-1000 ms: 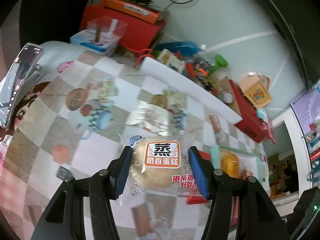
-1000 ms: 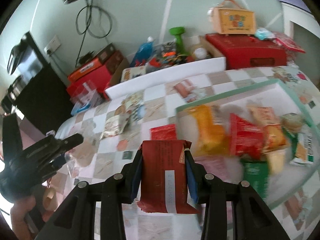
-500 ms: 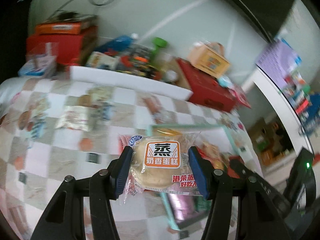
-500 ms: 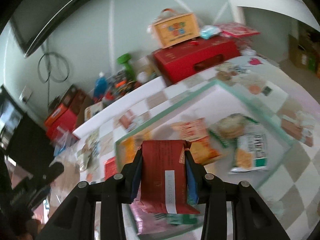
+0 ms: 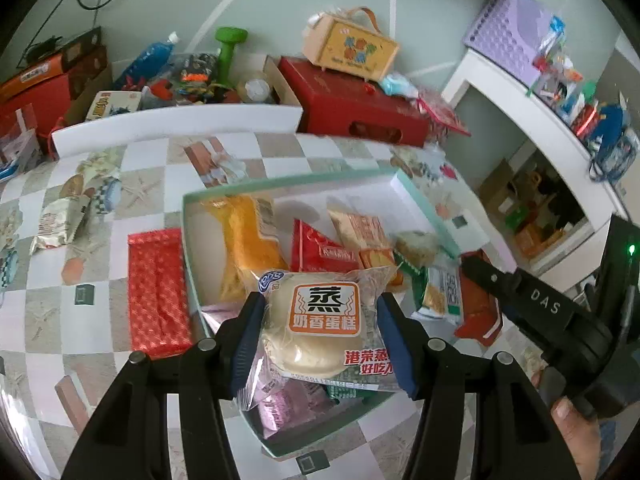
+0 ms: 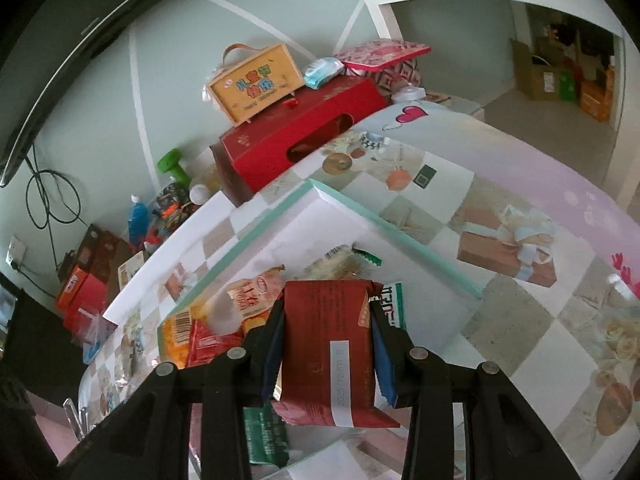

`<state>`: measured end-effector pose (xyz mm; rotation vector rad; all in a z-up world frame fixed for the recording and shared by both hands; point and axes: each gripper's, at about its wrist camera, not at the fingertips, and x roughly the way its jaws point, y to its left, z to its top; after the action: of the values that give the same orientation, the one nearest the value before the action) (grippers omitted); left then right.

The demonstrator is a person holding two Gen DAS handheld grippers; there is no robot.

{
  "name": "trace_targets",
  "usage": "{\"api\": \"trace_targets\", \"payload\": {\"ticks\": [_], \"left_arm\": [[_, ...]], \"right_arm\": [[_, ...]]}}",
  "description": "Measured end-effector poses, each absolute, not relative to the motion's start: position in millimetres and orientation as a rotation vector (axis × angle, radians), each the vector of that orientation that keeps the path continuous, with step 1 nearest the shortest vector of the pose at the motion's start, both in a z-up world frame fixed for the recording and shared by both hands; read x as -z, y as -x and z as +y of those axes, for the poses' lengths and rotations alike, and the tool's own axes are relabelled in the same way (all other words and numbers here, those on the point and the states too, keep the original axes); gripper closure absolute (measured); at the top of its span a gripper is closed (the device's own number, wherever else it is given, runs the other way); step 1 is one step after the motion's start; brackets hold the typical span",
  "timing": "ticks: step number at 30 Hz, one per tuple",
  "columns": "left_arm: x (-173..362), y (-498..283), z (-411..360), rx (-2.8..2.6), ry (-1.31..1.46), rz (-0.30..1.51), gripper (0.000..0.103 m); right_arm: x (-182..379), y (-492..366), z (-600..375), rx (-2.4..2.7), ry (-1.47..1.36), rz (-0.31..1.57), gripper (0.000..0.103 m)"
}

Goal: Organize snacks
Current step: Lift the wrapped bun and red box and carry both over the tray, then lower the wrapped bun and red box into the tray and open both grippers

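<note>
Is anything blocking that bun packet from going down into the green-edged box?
No lid or wall blocks it. The left gripper holds the steamed cake packet over the open box. Only snacks already inside lie beneath, such as the pink packets, so it would land on those.

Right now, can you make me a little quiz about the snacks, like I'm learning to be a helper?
1. True or false: the left gripper holds a steamed cake packet between its jaws.
2. What colour is the packet in the right gripper? A) green B) dark red C) blue
3. Fill in: the shiny red packet lying on the tablecloth is ______ the mint-edged box, not in it.

Key: 1 true; 2 B; 3 beside (outside).
</note>
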<state>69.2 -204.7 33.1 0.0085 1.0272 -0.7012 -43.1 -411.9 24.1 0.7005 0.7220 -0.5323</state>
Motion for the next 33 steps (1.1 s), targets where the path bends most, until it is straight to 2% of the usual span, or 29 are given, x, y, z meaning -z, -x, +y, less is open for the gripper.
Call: {"api": "trace_targets", "payload": {"ticks": [10, 20, 27, 29, 30, 31, 33], "left_arm": [[-13.0, -64.5, -225.5, 0.708, -0.07, 1.053, 0.044], [-9.5, -62.7, -237.5, 0.708, -0.114, 1.035, 0.044], [-15.2, -61.5, -238.0, 0.711, -0.108, 1.052, 0.04], [-18.3, -61.2, -237.5, 0.717, -0.096, 1.054, 0.038], [-20.3, -60.8, -237.1, 0.722, -0.091, 1.054, 0.037], [-22.5, -60.3, -236.7, 0.725, -0.091, 1.05, 0.037], [-27.8, -59.3, -235.5, 0.717, -0.1, 1.04, 0.037]], "right_arm": [[7.8, 23.8, -407.9, 0.474, -0.736, 0.813, 0.061], [11.0, 13.5, -398.8, 0.447, -0.708, 0.842, 0.061], [6.1, 13.4, -397.4, 0.456, -0.685, 0.851, 0.058], [2.8, 13.5, -395.7, 0.467, -0.664, 0.852, 0.055], [1.6, 13.8, -395.8, 0.472, -0.66, 0.852, 0.048], [0.4, 14.3, -395.6, 0.477, -0.655, 0.851, 0.044], [-3.4, 15.8, -395.5, 0.486, -0.644, 0.843, 0.044]]}}
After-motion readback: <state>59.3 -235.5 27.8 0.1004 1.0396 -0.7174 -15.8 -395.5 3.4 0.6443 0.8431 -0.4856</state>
